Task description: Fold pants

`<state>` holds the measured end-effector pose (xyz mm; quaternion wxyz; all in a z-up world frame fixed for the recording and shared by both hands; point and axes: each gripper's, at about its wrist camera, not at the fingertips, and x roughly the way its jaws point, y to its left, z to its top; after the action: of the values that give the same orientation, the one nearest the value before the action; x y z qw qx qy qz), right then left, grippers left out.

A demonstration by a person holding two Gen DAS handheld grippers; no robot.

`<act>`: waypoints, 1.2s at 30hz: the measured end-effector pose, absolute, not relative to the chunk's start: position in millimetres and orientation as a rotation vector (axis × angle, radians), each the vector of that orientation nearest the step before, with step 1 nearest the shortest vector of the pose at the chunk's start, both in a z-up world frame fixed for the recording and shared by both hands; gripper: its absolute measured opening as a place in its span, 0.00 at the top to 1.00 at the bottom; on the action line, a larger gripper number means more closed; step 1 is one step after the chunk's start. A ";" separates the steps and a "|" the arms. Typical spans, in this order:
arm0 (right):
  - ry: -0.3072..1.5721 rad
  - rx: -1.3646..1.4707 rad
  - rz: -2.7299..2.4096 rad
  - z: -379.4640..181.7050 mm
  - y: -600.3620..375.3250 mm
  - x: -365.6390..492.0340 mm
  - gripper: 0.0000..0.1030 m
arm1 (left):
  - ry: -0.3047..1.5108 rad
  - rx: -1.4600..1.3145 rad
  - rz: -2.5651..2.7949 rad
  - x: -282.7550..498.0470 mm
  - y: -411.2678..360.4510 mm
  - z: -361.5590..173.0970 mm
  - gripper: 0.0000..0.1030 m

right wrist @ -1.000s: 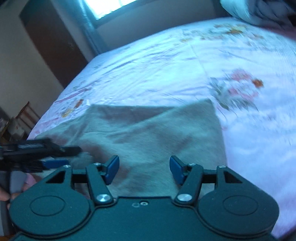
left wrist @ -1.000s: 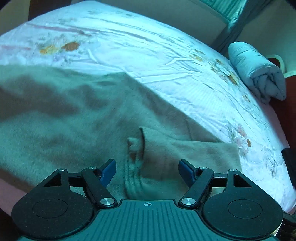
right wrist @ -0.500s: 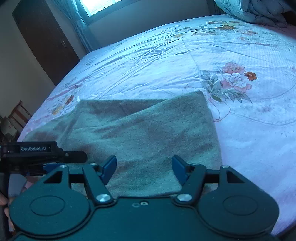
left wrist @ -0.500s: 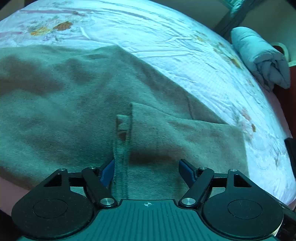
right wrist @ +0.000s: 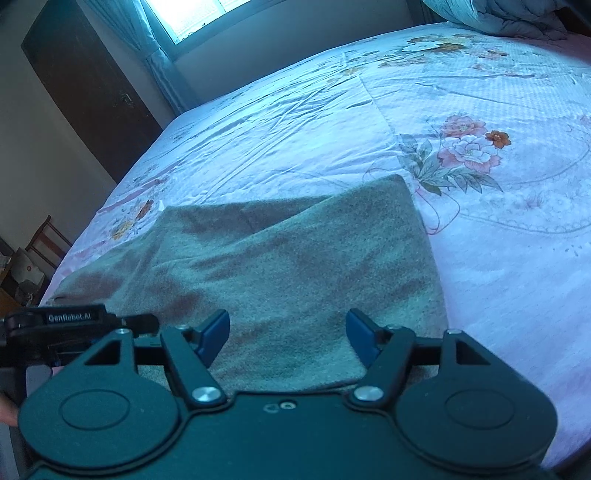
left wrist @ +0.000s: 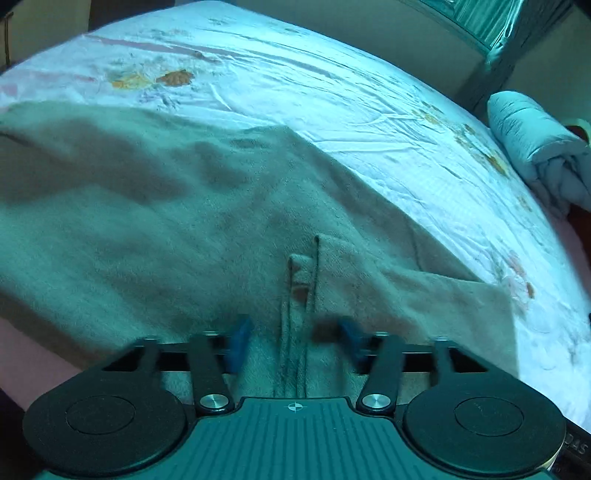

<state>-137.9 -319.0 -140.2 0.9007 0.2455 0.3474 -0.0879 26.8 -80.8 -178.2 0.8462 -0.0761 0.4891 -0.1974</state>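
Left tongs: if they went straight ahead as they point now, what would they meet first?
Probably the pants: the left tongs stand open around a raised ridge of their fabric, though depth is unclear.

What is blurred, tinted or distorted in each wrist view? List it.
Left wrist view: strong teal cast, motion blur on the left gripper fingertips, fisheye bulges the bedsheet. Right wrist view: sharper, bluish-purple tint, window blown out, pants mottled with shadow.

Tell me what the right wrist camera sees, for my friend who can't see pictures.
Grey-green pants lie folded flat on a bed with a pale floral sheet. The right gripper hovers over their near edge, its blue-tipped jaws open and holding nothing. The left gripper pokes in at the left, and a window glows behind.
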 end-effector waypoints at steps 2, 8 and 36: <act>0.716 0.513 -0.181 -141.2 -320.0 -138.1 0.39 | 1.050 -0.120 -0.448 26.1 -92.7 -182.2 0.34; 0.710 0.517 -0.182 -142.6 -320.8 -139.6 0.38 | 1.026 -0.221 -0.508 19.1 -90.7 -181.1 0.82; 0.672 0.324 -0.208 -128.7 -298.9 -145.0 0.37 | 0.920 -0.196 -0.534 56.5 -68.3 -159.3 0.85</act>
<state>-145.0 -298.9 -128.7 0.9259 0.1580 0.3278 -0.1014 56.5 -68.3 -159.3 0.8573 -0.0932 0.4380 -0.2540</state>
